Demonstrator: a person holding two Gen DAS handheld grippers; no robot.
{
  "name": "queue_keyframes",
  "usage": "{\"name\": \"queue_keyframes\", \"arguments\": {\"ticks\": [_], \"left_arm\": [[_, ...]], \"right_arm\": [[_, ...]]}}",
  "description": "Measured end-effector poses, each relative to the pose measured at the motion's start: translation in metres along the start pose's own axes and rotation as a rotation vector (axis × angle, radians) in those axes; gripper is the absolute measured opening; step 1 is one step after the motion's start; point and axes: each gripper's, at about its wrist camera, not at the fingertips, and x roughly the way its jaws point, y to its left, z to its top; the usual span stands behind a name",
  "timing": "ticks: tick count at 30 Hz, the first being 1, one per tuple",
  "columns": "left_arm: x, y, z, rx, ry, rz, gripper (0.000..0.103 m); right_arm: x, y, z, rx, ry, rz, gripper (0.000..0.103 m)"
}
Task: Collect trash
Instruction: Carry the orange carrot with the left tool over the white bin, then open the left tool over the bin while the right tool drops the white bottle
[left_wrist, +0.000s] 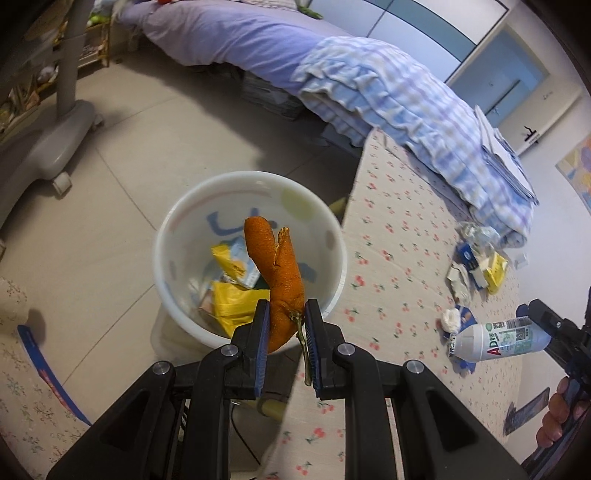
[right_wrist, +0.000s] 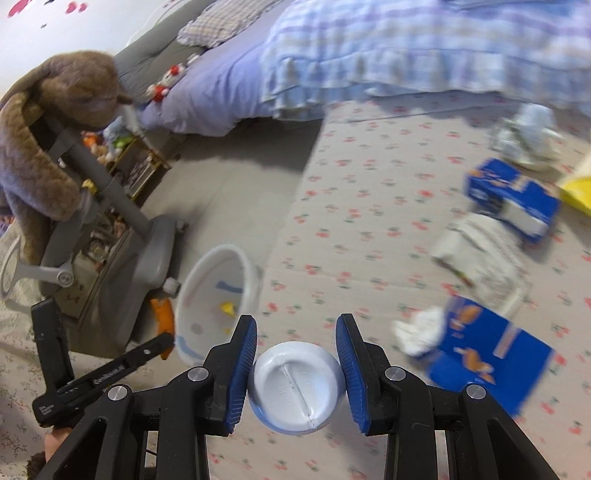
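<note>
1. An orange peel (left_wrist: 279, 273) is pinched between the closed-in jaws of the left gripper (left_wrist: 286, 332), above the white bin (left_wrist: 332, 236) (yellow wrappers lie inside).
2. A white plastic bottle (right_wrist: 295, 387) is clamped base-first by the right gripper (right_wrist: 295, 369), over the cherry-print mat (right_wrist: 369, 221).
3. Blue cartons (right_wrist: 513, 199) and crumpled paper are scattered on the mat.

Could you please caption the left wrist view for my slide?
Left gripper holds orange peel over the white bin beside the floral mat.

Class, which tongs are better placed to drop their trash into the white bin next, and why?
Left. The left tongs hold the orange peel over the white bin; the right tongs, gripping the bottle, are over the mat.
</note>
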Motion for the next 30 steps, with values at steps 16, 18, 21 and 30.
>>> {"name": "queue_keyframes", "arguments": {"ticks": [16,18,21,30], "left_arm": [[-0.026,0.041,0.020,0.036,-0.029,0.274,0.086],[-0.027,0.047,0.019,0.021,-0.024,0.269,0.086],[-0.027,0.053,0.020,-0.001,-0.012,0.261,0.086],[-0.031,0.051,0.021,-0.006,-0.023,0.240,0.086]], "right_arm": [[0.096,0.087,0.023,-0.081,0.040,0.077,0.040],[0.104,0.090,0.023,-0.091,0.047,0.072,0.040],[0.120,0.095,0.022,-0.094,0.058,0.066,0.040],[0.125,0.099,0.023,-0.132,0.027,0.097,0.071]]}}
